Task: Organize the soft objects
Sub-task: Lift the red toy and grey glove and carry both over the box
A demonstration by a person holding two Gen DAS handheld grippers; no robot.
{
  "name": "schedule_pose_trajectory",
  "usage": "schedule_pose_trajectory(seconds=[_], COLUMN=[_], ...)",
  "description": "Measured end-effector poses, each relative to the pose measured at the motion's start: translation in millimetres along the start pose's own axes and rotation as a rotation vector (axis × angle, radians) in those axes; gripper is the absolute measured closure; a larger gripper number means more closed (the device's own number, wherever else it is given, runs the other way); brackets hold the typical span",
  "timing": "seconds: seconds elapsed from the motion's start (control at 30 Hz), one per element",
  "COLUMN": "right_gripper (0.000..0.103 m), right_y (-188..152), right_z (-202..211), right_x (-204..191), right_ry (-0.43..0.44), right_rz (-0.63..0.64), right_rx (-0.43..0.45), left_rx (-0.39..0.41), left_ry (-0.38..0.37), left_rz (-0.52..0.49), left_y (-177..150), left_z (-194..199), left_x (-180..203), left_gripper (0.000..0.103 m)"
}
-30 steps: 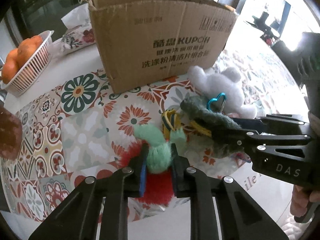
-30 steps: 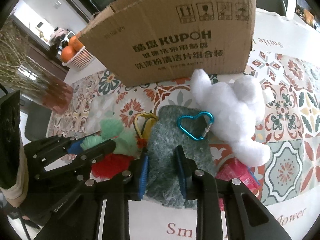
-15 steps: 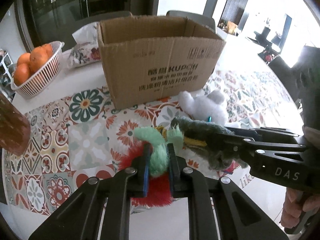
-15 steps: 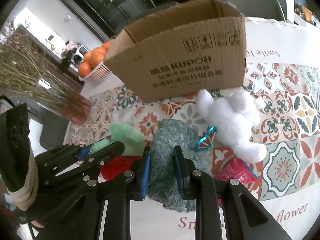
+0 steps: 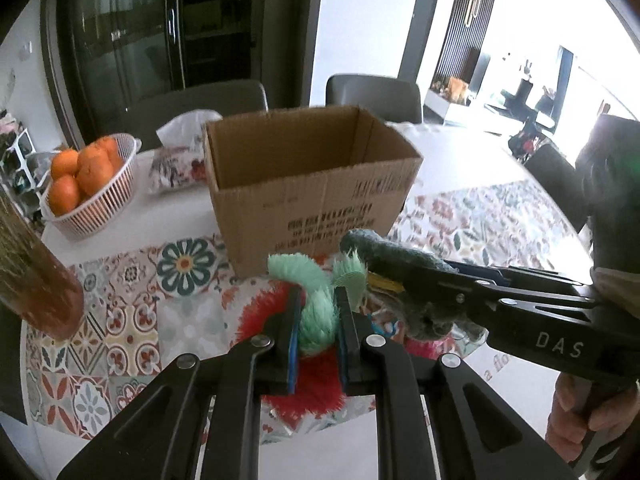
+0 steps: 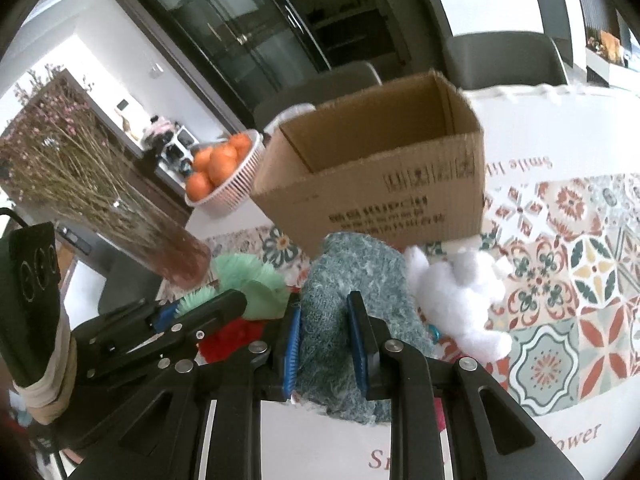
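**A:** Nearest the lens, the left gripper (image 5: 316,320) is pinched on a mint-green and red fuzzy toy (image 5: 318,312), its blue pads sunk into the green part, the red fringe hanging under the jaws. Just beside it the right gripper (image 6: 328,336) is clamped on a teal-grey plush piece (image 6: 352,280). Both loads look to be clear of the patterned tablecloth (image 5: 120,320).

**B:** What is left on the table?

**A:** A white plush toy (image 6: 460,292) lies on the cloth near the right gripper, with something pink partly hidden below the teal plush; what that is cannot be told. Behind them the cardboard box (image 5: 312,192) stands open, nothing visible in the part of its inside that shows. Farther back are a basket of oranges (image 5: 84,184), a floral tissue pack (image 5: 176,160) and a vase of dried flowers (image 6: 80,184).

**B:** How should the carry be done?

**A:** Most likely both toys go into the box. Each should clear the near rim before any release, since the dangling fringe and plush could catch on the cardboard edge. The grippers sit close together, so entering one after the other would avoid a clash. The grip should hold until each toy is well over the opening.
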State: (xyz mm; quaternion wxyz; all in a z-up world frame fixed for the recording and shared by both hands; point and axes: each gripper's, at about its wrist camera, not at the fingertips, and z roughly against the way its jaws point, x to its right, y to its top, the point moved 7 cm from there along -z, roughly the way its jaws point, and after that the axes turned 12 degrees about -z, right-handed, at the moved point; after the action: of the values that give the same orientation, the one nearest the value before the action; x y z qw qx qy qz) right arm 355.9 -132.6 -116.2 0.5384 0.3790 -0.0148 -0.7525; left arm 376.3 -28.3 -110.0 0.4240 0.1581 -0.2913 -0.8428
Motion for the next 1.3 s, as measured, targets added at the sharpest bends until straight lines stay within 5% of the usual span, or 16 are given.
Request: schedule_pose_trajectory(seconds=[0.7, 1.3], right_gripper=[0.080, 0.080], right_y=[60.9, 113.5], right_z=[56.0, 54.9], right_x=[-32.4, -49.3], right_ry=[0.045, 0.067], right_rz=[0.057, 0.087], right_rx=[0.202, 0.249], left_rx=[0.175, 0.236], left_ry=[0.056, 0.070], left_rz=[-0.008, -0.003], left_y=[67.9, 118.6], left_z=[46.1, 47.9], left_x=[-5.0, -24.5], left_gripper=[0.087, 0.087])
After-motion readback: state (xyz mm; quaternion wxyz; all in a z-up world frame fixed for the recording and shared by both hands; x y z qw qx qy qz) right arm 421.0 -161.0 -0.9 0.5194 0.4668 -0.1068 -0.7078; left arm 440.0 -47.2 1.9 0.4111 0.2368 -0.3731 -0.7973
